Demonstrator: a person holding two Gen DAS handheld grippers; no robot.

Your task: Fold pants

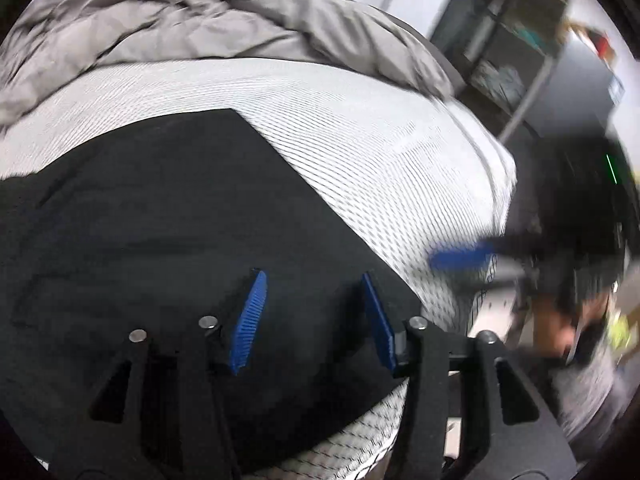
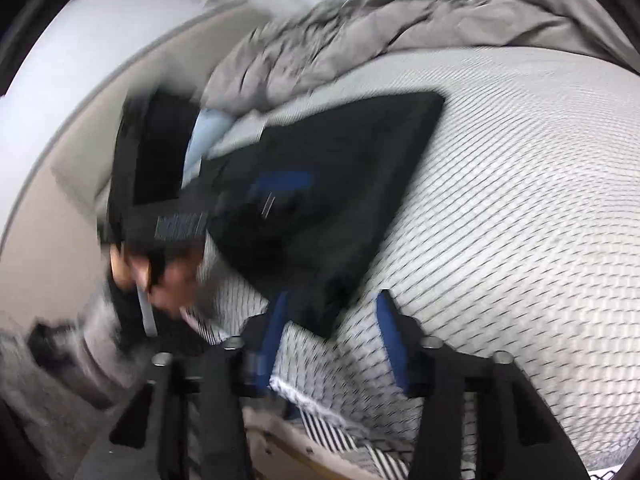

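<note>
Both grippers empty, pants flat on the bed

Left gripper and right gripper hover, jaws apart, over the black pants near the mattress edge; a clumsy tug could drag them off.
</note>
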